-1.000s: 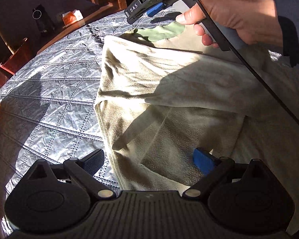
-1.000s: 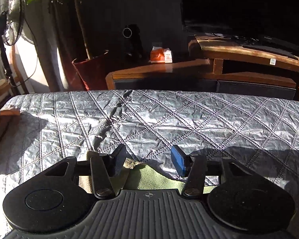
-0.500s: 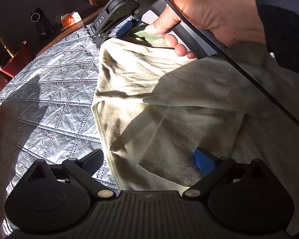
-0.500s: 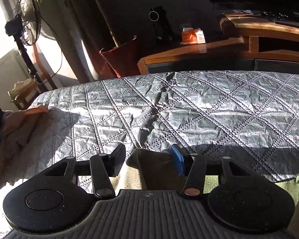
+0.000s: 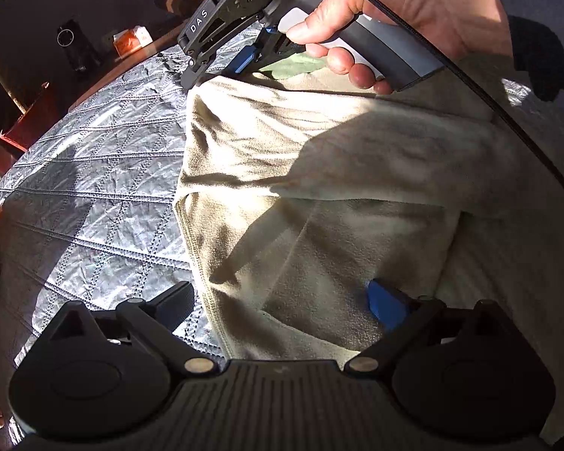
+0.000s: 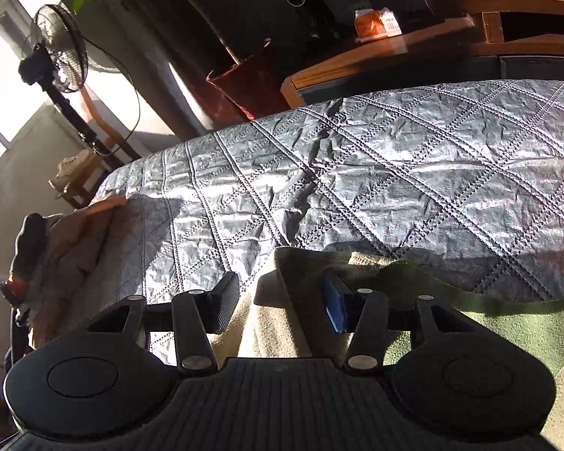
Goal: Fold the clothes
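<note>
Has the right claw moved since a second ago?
Yes. The right claw came down toward the beige garment's far corner, leftward against the orange box.

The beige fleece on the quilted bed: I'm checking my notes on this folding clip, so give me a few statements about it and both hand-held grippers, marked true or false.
1. The beige fleece lies on a silver quilted cover. True.
2. The left hand-held gripper is clamped shut on a sock. False: its fingers stand wide apart over the fleece's edge.
3. The right hand-held gripper has a fleece corner between its fingers. True; its jaws are closing, the pads not pressing yet.
4. The fleece is wholly beige. False: a green part shows near the right hand-held gripper.
5. A standing fan is beyond the bed. True.
</note>
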Demonstrator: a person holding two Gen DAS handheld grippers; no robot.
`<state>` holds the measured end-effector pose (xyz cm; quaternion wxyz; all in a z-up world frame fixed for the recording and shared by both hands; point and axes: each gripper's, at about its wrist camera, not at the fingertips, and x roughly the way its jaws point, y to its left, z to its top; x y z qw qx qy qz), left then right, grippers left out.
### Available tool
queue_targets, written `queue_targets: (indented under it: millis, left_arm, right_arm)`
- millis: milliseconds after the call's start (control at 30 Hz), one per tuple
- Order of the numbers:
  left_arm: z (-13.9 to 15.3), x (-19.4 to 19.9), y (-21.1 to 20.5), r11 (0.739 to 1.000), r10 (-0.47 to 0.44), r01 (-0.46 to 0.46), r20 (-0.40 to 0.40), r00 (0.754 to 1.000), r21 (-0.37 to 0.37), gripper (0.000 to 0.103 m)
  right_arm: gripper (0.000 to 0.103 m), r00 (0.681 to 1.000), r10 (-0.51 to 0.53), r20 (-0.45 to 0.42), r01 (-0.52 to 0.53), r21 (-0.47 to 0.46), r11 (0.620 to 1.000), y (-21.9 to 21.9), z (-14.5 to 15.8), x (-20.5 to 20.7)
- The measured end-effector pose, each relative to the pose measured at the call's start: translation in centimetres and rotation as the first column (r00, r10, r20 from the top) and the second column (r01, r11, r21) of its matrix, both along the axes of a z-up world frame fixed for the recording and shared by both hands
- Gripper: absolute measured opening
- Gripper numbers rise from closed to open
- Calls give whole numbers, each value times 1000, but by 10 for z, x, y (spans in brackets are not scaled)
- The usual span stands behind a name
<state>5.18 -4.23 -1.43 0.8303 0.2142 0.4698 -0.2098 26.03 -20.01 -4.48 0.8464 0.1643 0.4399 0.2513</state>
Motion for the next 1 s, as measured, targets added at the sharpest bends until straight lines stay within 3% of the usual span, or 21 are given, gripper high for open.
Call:
queue_targets:
  millis: [67, 100, 233, 433, 500, 567, 600, 700, 800, 900, 967, 1000]
  left_arm:
    - [0, 0, -1, 1000, 0, 0, 2, 1000, 2, 98]
    - [0, 0, -1, 1000, 0, 0, 4, 1000, 2, 98]
    - [3, 2, 0, 1000, 8, -8, 18, 1000, 0, 96]
    - [13, 23, 23, 992, 122, -120, 41, 992, -46, 96]
    - [9, 31, 31, 983, 184, -182, 39, 982, -36, 92]
    - [9, 37, 39, 972, 231, -230, 37, 972, -40, 92]
    - [10, 39, 43, 965, 258, -256, 35, 966, -54, 92]
    - [16, 49, 59, 935, 340, -337, 19, 940, -108, 92]
    - [19, 60, 76, 888, 425, -422, -22, 905, -180, 92]
    - [17, 70, 93, 833, 492, -498, -86, 866, -240, 92]
    - [14, 73, 99, 804, 516, -531, -129, 847, -269, 91]
    - [14, 74, 100, 797, 521, -537, -135, 843, -277, 90]
  right_arm:
    - [42, 1000, 2, -11, -2, 0, 1000, 3, -1, 0]
    - [1, 1000, 20, -8, -20, -12, 1000, 8, -1, -1]
    - [3, 998, 56, 12, -55, -22, 998, 22, -1, -4]
    - [3, 1000, -6, -6, 7, 68, 998, 12, -13, 3]
    - [3, 999, -19, 27, 19, 7, 1000, 13, -10, 1]
    - [13, 998, -48, 48, 50, -37, 998, 11, -5, -1]
    - [23, 995, -78, 61, 80, -40, 996, 6, -1, -5]
    - [26, 981, -130, 147, 144, -85, 986, -4, 18, -29]
    - [31, 970, -148, 192, 166, -84, 982, -8, 37, -66]
    - [36, 935, -272, 228, 285, -24, 958, -16, 51, -118]
    - [42, 900, -407, 158, 392, 119, 912, -30, 45, -154]
    - [43, 887, -439, 143, 423, 128, 897, -30, 40, -168]
